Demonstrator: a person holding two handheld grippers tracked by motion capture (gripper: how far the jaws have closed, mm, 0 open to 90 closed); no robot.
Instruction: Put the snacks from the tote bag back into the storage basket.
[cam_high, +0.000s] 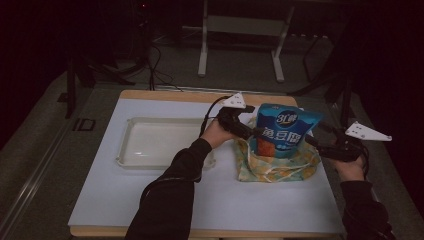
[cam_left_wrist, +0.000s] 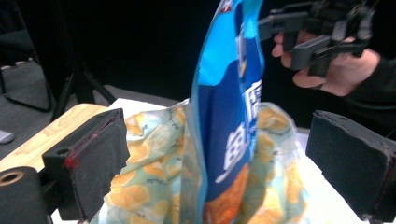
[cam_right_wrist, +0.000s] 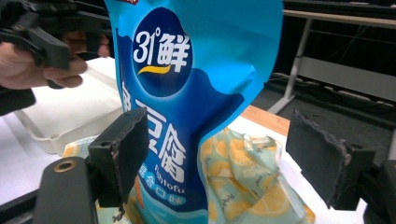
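- A blue snack pouch (cam_high: 286, 129) stands upright inside an orange-patterned cloth bag (cam_high: 276, 167), on the right half of a white desk (cam_high: 150, 195).
- In the high view, the left claw (cam_high: 256, 132) reaches in from the left, its tips at the pouch's left edge; whether they touch it cannot be told from there.
- In the left gripper view, the pouch (cam_left_wrist: 229, 116) rises edge-on between the two black jaws, which stand wide apart. The cloth bag (cam_left_wrist: 154, 172) spreads near the left jaw. No pad presses on the pouch.
- The right claw (cam_high: 312, 141) comes from the right, its tips near the pouch's right edge.
- In the right gripper view, the pouch (cam_right_wrist: 187, 102) shows its printed face. The jaws are open wide; the left jaw overlaps the pouch's front, the right jaw stands clear of it.
- A shallow white tray (cam_high: 131, 150) lies on the desk to the left, well apart from the bag.
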